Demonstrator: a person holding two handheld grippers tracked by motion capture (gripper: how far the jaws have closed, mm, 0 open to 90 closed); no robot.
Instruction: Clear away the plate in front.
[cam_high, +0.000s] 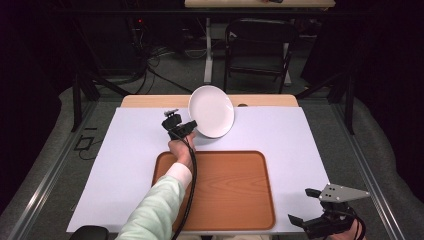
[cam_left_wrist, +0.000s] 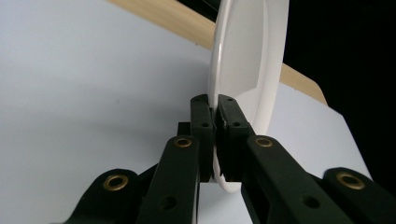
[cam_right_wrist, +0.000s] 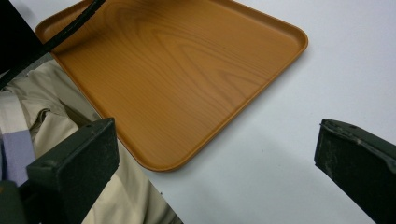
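Left tool grips a tilted white plate by its rim above the bench, beyond a wooden tray.

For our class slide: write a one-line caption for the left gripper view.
Left gripper clamps the white plate's rim, holding it on edge above the white table cover.

- A lab or studio set up for recording, not a home.
- A table covered with a plain white sheet stands in the middle, its wooden edge showing at the far side.
- Black curtains darken the surroundings.
- Loose cables lie tangled on the grey floor behind the table.
- A black folding chair and another desk stand farther back.
- Metal rails run along both sides.
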